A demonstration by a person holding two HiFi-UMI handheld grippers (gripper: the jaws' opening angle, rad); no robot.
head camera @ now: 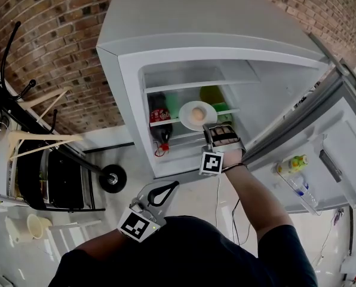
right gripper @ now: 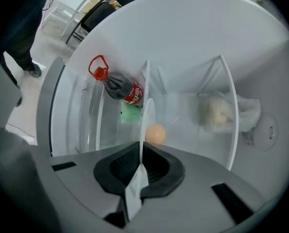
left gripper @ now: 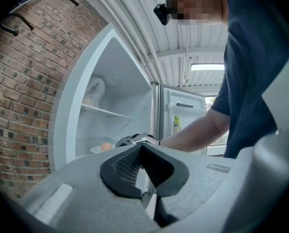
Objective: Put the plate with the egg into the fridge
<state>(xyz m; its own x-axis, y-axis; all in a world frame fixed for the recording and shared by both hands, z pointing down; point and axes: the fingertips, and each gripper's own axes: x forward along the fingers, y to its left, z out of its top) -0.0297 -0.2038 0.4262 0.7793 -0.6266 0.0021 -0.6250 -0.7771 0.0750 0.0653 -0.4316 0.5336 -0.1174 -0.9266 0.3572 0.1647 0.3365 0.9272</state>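
This looks like a converted loft or workspace: bare brick wall (head camera: 52, 34) from nine to twelve o'clock and a ribbed metal ceiling (left gripper: 135, 13). A white fridge (head camera: 226, 17) stands open at twelve, with hangers (head camera: 43, 138) at nine.

No legible text anywhere. Red label on dark bottle (head camera: 159, 119) in fridge (head camera: 130, 82): print too small to read. Label on yellow-green bottle (head camera: 292, 162) in door (head camera: 345, 148): unreadable. Square markers on left gripper (head camera: 173, 185) and right gripper (head camera: 209, 126): black-white pattern only, no letters.
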